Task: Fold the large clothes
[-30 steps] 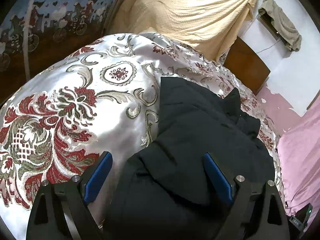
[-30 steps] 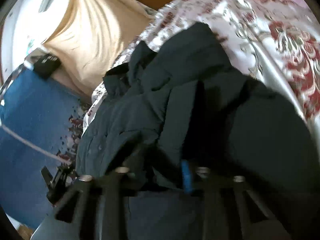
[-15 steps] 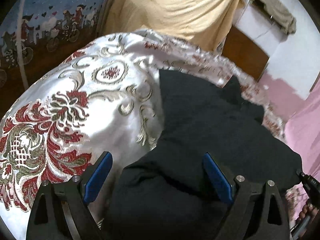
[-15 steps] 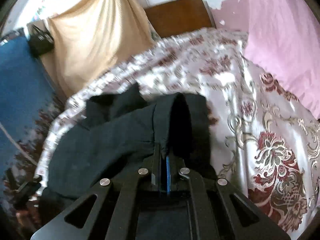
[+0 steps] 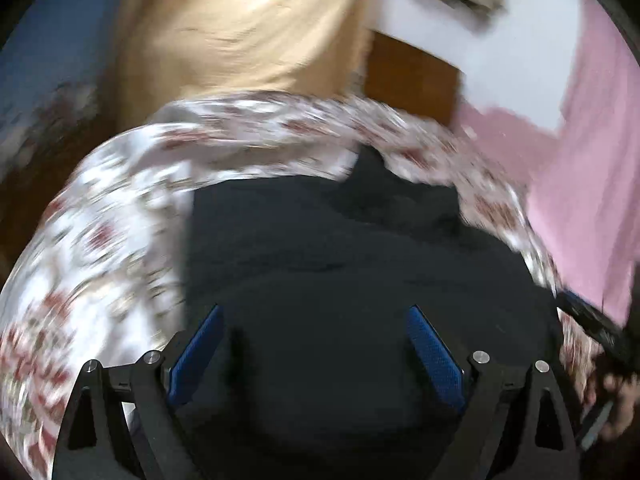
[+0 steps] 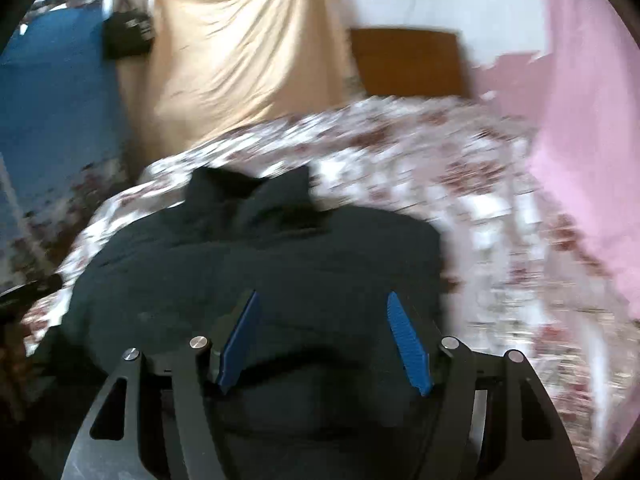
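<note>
We see a bed [image 6: 460, 200] filling most of both views, its pale spread patterned with red flowers and blurred by motion. Behind it hangs a tan sheet [image 6: 248, 60], with a brown headboard [image 6: 408, 62] to its right against a white wall. A pink cloth [image 6: 588, 140] runs down the right edge, and a blue surface [image 6: 52, 120] lies on the far left, with a small black bag [image 6: 128, 36] at its top.

On the bed lies the dark garment [image 6: 248, 264], bunched into a broad heap with its collar points sticking up at the far end. In the right wrist view it sits on the left part of the spread; in the left wrist view it sits on the right part, its left edge straight against the flowers.

Our left gripper [image 5: 316, 354] hangs above the garment with its blue pads [image 5: 196, 354] spread wide, nothing pinched between them. Our right gripper [image 6: 326, 344] is also over the garment, its jaws opening; the cloth lies below the pads [image 6: 408, 344], not clamped by them.

At the lower right edge of the left wrist view we glimpse a black tool and part of a hand [image 5: 620, 404], too blurred to read further.
</note>
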Demonstrator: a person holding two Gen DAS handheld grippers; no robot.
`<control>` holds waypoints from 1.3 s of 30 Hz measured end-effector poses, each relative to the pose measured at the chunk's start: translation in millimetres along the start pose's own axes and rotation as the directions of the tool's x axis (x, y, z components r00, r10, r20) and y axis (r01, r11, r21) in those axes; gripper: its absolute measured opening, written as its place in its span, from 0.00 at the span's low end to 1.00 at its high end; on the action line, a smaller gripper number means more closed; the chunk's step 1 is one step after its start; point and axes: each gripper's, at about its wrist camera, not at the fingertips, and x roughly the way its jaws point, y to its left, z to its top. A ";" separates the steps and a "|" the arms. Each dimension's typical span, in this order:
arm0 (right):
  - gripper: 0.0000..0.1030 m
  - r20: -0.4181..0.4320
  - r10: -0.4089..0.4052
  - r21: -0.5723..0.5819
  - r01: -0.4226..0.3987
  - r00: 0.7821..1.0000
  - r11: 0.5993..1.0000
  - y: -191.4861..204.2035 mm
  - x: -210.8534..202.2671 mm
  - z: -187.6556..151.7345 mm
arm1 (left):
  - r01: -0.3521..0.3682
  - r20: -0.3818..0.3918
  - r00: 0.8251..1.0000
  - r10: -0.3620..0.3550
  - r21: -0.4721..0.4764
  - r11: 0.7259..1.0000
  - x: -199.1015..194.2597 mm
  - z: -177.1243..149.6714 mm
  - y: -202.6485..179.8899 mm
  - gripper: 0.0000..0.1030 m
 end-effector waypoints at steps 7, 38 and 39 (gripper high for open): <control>0.59 -0.168 0.060 -0.034 -0.066 0.984 0.997 9.3 68.9 -18.3 | -0.134 -0.074 0.986 0.149 0.174 0.976 52.3 -13.5 -25.2 1.00; 0.86 -0.146 0.124 0.060 -0.116 0.981 0.991 3.8 47.3 11.7 | -0.013 -0.172 0.985 0.023 0.057 0.998 29.0 32.0 1.8 1.00; 0.86 -0.152 0.129 0.080 -0.118 0.980 0.990 2.4 50.1 21.2 | -0.013 -0.183 0.983 0.020 0.043 0.999 33.5 50.3 3.3 1.00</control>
